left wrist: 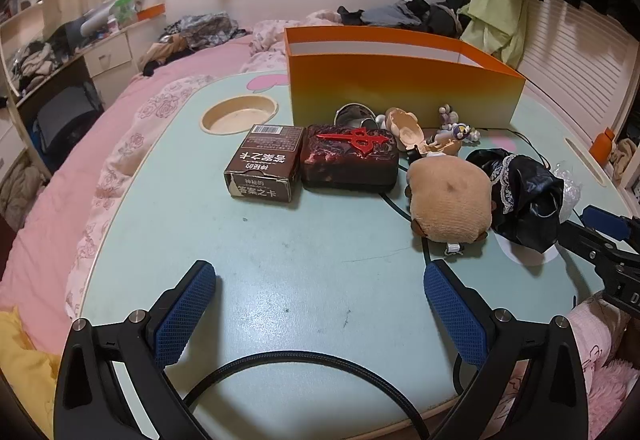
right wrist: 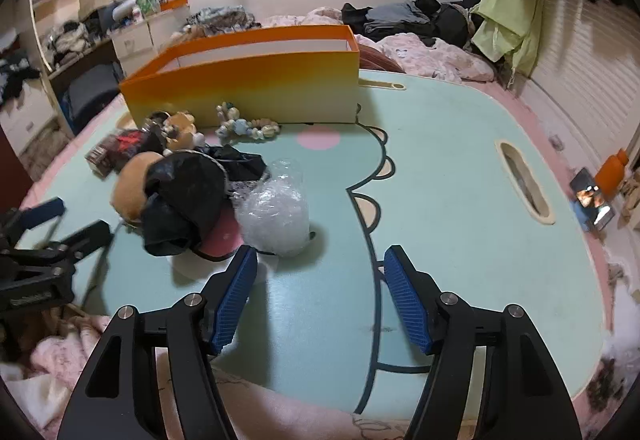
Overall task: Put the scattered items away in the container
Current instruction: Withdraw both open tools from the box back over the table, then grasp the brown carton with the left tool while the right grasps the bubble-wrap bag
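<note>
An orange box [left wrist: 400, 83] stands open at the back of the pale green table [left wrist: 280, 260]; it also shows in the right wrist view [right wrist: 248, 79]. In front of it lie a brown card box [left wrist: 264, 163], a dark red case [left wrist: 350, 157], a tan plush [left wrist: 450, 197], a black cloth [left wrist: 524, 195], small figurines [left wrist: 450, 131] and a metal cup [left wrist: 354, 115]. A bubble-wrap bundle [right wrist: 276, 211] lies beside the black cloth [right wrist: 188, 195]. My left gripper [left wrist: 320, 280] is open and empty over bare table. My right gripper [right wrist: 320, 264] is open and empty, near the bubble wrap.
The table sits on a bed with pink bedding [left wrist: 72, 175]. A round cup recess [left wrist: 239, 115] and a slot [right wrist: 524, 179] are cut into the tabletop. Clothes [left wrist: 420, 13] are piled behind the box. A phone [right wrist: 592, 199] lies at the right.
</note>
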`<state>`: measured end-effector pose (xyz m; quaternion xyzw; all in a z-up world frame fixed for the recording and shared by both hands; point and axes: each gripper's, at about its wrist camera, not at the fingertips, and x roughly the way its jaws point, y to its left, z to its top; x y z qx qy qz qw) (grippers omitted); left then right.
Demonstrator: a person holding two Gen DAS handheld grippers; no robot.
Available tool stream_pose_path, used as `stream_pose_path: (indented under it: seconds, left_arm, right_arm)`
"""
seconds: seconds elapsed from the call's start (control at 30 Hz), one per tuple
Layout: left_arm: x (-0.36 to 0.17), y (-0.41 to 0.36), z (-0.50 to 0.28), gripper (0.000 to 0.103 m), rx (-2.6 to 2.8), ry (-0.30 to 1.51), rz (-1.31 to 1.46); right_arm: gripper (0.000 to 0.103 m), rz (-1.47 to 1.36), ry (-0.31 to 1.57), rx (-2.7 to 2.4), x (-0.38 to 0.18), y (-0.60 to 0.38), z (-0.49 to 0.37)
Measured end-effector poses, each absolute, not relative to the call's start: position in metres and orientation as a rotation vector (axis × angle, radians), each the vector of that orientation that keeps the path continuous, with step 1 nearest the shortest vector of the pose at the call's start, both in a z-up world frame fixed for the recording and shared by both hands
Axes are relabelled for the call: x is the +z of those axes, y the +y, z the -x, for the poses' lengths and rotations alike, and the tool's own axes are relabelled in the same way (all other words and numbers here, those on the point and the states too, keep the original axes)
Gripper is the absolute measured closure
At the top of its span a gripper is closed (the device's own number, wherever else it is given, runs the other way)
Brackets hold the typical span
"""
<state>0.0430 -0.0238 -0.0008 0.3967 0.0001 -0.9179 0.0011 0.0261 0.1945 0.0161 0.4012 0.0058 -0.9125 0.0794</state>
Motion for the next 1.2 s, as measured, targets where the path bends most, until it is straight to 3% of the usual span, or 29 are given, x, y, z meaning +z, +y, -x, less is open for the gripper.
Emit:
stream_pose_path:
  seconds: [0.43,0.53,0.6,0.8,0.97,1.2]
  left_arm:
    - [0.000,-0.024,-0.043,0.000,-2.884,-0.001,-1.244]
    - [-0.001,-0.024,-0.043,0.000,-2.883,0.001,-1.242]
    - [0.000,-0.025,-0.043,0.000,-2.872,0.008,-1.234]
    - [0.014,-0.059,-0.040,0.000,-2.861,0.136,-1.174]
    - [0.025,-0.079,-0.017,0.021,-2.841,0.034,-1.208]
    - [0.020,-0.082,0.014,0.022,-2.914,0.065,-1.297]
  right_arm:
    - [0.042,-1.183,-0.040,-2.689,0.027,0.185,-0.006]
    - [0.047,-1.226,-0.083,-2.674,0.022,0.188,0.002]
    - [0.069,-1.227,-0.085,-2.676,0.020,0.189,0.002]
    - [0.070,-1.147,-0.185,-2.681,0.021,0.200,-0.012]
    - [0.070,-1.157,-0.238,-2.658,0.018,0.204,-0.010]
    - [0.070,-1.157,-0.214,-2.651,0.018,0.200,-0.010]
